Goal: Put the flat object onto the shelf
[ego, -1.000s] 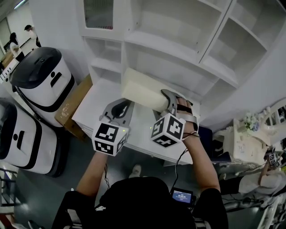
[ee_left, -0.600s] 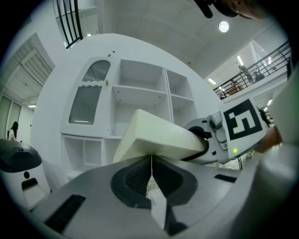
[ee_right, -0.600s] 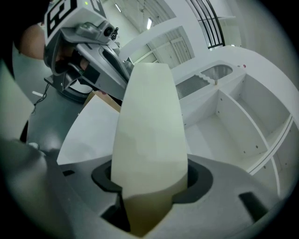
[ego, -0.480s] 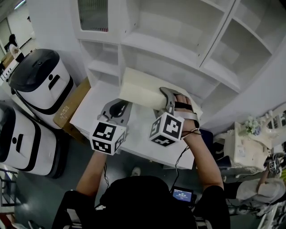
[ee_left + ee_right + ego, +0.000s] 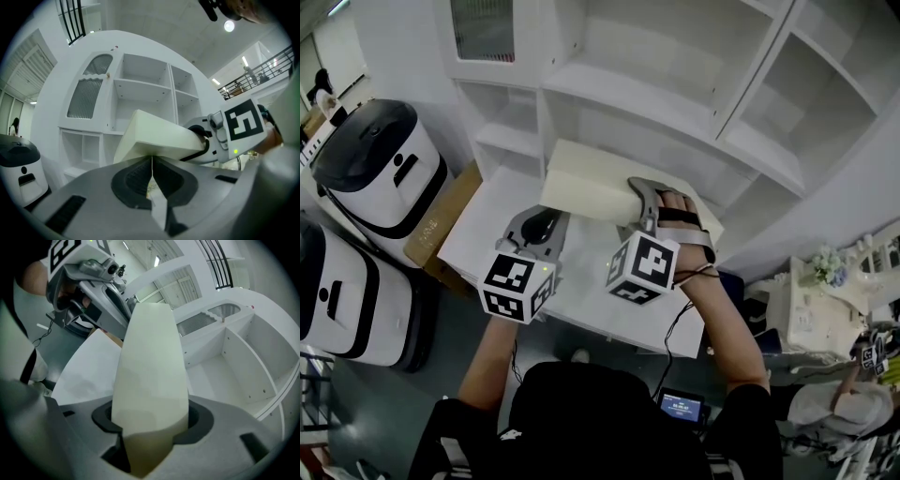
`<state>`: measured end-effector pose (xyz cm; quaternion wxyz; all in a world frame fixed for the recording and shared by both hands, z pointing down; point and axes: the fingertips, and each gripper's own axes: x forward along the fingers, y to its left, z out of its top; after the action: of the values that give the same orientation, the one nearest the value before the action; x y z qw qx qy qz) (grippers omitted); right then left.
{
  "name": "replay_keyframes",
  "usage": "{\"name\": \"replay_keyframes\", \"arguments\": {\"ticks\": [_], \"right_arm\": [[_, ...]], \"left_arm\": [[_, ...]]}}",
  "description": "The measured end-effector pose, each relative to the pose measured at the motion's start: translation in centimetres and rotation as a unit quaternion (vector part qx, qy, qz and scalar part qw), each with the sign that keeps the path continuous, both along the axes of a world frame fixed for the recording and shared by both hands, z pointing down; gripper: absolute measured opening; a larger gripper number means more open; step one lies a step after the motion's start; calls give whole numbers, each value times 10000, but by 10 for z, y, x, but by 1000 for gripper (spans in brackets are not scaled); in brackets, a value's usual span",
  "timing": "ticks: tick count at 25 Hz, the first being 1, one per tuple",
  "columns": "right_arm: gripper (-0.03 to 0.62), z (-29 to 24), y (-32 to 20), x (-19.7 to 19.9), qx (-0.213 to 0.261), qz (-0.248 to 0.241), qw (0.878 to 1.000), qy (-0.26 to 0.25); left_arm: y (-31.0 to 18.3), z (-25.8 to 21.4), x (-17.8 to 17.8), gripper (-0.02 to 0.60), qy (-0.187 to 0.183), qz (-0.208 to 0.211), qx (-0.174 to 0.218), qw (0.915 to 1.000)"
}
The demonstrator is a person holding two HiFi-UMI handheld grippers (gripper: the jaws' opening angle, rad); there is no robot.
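Head view: slab point(image 5: 586, 187), cream, flat, plain-faced. It is held aloft over the worktop point(image 5: 487, 230), just in front of the shelf point(image 5: 628, 98), and not yet on any board.

Right hand-held gripper point(image 5: 642, 202): clamped on the slab's near end.

Left hand-held gripper point(image 5: 539, 225): jaws pressed together with nothing between them, beside the slab and lower.

Step, as I judge it: carry, on approach to the shelf.

Next move, as I judge it: I level the slab and aim its far edge into an open bay, clear of the uprights. I set it down, then loosen the grip.

Writing: none on slab or shelf. Marker cubes bear square patterns only. Box point(image 5: 436, 225) print and waist screen point(image 5: 680, 407) are too small to read.
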<state>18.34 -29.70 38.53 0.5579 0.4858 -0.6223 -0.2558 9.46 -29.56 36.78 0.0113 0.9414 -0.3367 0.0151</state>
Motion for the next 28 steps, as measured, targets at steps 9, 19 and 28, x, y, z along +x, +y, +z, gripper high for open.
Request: {"name": "replay_keyframes", "arguments": {"ticks": [9, 19, 28], "right_arm": [[258, -9, -8, -5, 13, 59, 9998, 205], [258, -25, -25, -18, 36, 431, 9986, 296], [259, -50, -30, -31, 142, 762, 9961, 418]], "left_arm": [[-12, -2, -3, 8, -24, 171, -135, 9998], [-35, -15, -9, 8, -108, 726, -82, 9973], [-44, -38, -21, 8, -90, 1317, 98, 9912]]}}
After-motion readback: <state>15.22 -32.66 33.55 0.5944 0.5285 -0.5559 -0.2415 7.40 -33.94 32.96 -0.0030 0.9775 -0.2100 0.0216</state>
